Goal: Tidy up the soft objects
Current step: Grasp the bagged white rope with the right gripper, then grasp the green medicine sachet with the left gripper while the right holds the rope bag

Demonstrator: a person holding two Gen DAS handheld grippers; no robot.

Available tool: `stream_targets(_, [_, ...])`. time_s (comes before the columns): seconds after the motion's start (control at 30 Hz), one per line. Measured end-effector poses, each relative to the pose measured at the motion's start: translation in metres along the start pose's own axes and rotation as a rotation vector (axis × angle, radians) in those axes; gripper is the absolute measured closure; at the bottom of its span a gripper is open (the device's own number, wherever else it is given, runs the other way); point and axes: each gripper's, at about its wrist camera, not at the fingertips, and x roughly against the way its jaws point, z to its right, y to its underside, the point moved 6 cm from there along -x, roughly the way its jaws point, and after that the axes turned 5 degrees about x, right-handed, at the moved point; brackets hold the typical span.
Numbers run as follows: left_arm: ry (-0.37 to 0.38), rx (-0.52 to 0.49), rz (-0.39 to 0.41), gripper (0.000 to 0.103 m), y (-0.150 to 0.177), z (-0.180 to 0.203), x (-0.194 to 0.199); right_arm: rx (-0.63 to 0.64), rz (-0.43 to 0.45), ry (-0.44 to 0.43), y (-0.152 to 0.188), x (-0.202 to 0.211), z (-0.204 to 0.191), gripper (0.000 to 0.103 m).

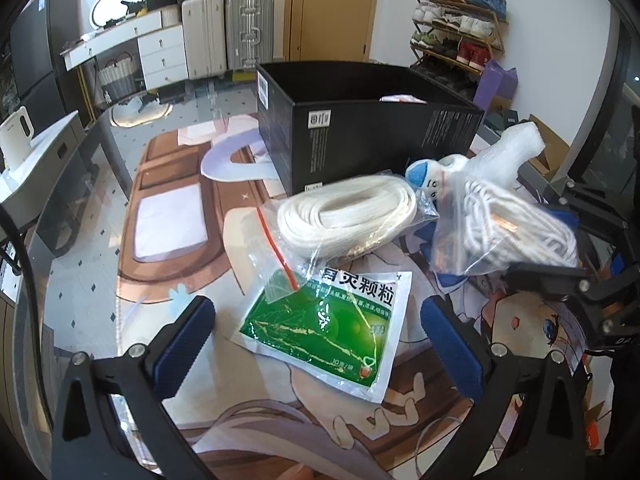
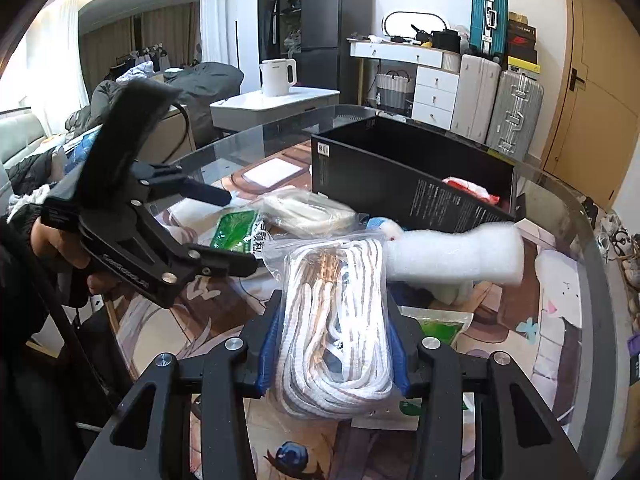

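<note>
Rope bag [image 2: 336, 320] sits squeezed between the right gripper [image 2: 334, 344] pads; left gripper [image 1: 316, 332] gapes empty above green sachet [image 1: 332, 328].

Both tools are matte black plastic frames with silver round-headed screws at the pivots. The left gripper [image 1: 316, 344] carries ribbed blue pads [image 1: 185, 338] on its fingers; the right gripper [image 2: 334, 344] has blue pads [image 2: 267, 350] too. White lettering marks the left gripper's side, and a hand [image 2: 60, 248] emerges from a black sleeve [image 2: 18, 280].
</note>
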Motion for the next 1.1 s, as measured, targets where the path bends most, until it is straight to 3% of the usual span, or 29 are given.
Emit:
stream_targets(0.27, [-0.044,-0.074,-0.047,0.0,0.0,0.008,-0.007,-0.031,0.036,0.009,-0.002,0.011,0.008,0.058])
stream_targets(0.53, [-0.029,-0.087,-0.053,0.002,0.0,0.012,-0.007,-0.038,0.035,0.011,-0.002,0.009,0.009,0.058])
stream_targets(0.67, [0.005,-0.132,-0.021,0.021,0.0,0.022,-0.002,-0.046,0.043,0.017,-0.003,0.011,0.013,0.058])
stream_targets(0.9, [0.026,-0.171,-0.002,0.045,0.003,0.032,0.005,-0.056,0.044,0.027,-0.002,0.012,0.015,0.058])
stream_targets(1.1, [0.044,-0.165,-0.001,0.05,0.009,0.037,0.012,-0.058,0.049,0.032,-0.003,0.014,0.014,0.058])
